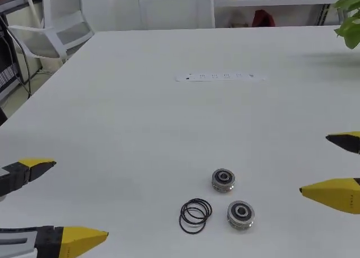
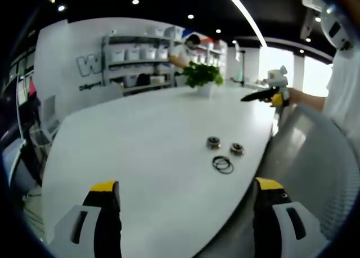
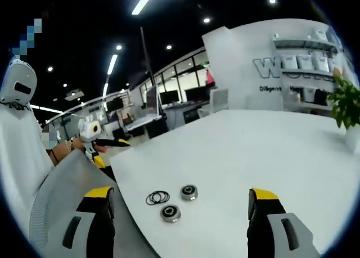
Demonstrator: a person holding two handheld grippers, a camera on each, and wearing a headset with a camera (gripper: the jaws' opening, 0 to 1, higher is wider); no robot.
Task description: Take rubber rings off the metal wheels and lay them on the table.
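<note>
On the near part of the white bench [image 1: 140, 117], the head view has two metal wheels [image 1: 223, 179] lying flat, close together but not touching. Just left of the nearer one, a small heap of thin black rubber rings [image 1: 195, 215] lies overlapped on the surface. At the near left the left gripper [image 1: 81, 199] has its yellow-tipped jaws spread wide with nothing between them. At the right the right gripper [image 1: 313, 163] is likewise wide and empty. Both are well apart from the wheels.

Across the left gripper view, the jaws stand wide. Beyond them the rubber rings [image 2: 223, 164] lie loose beside the metal wheels [image 2: 213, 142].

Along the right gripper view, the jaws are again wide, and the rubber rings [image 3: 157, 198] rest on the bench just beside the metal wheels [image 3: 189, 192].

Several rings are already off and laid down, so the task looks finished or nearly so. Whether any ring is left in a wheel's groove is too small to tell.
</note>
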